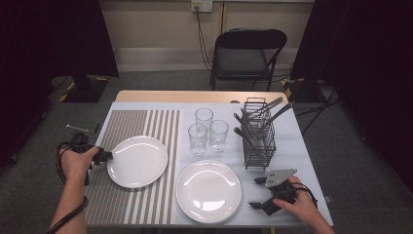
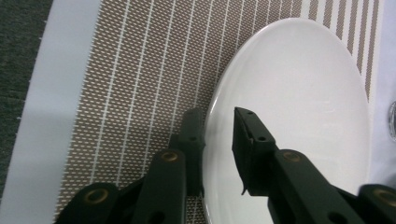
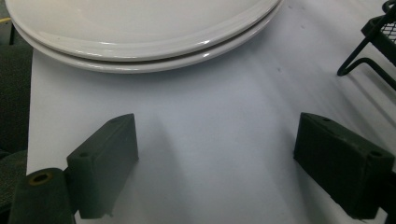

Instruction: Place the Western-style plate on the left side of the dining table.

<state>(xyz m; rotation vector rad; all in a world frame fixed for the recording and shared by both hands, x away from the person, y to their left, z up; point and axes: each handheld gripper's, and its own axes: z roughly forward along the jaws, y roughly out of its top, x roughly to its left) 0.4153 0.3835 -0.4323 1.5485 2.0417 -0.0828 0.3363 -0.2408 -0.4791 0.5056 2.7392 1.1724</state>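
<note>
A white plate (image 1: pixel 139 163) (image 2: pixel 299 93) lies on the striped placemat (image 1: pixel 122 126) (image 2: pixel 130 70) at the table's left. My left gripper (image 1: pixel 108 156) (image 2: pixel 218 114) is at the plate's left rim. Its jaws straddle the rim, one on the mat outside it and one over the plate's inside, with a gap showing and no pad pressing. My right gripper (image 1: pixel 254 192) (image 3: pixel 215 135) rests near the front right of the table, open wide with only bare tabletop between its jaws. It faces a stack of two white plates (image 1: pixel 208 191) (image 3: pixel 140 28) at the front centre.
Three clear glasses (image 1: pixel 204 129) stand behind the stacked plates. A black wire rack (image 1: pixel 258 141) (image 3: pixel 373 42) holding several utensils stands to their right, just behind my right gripper. A black folding chair (image 1: pixel 248 53) stands beyond the table's far edge.
</note>
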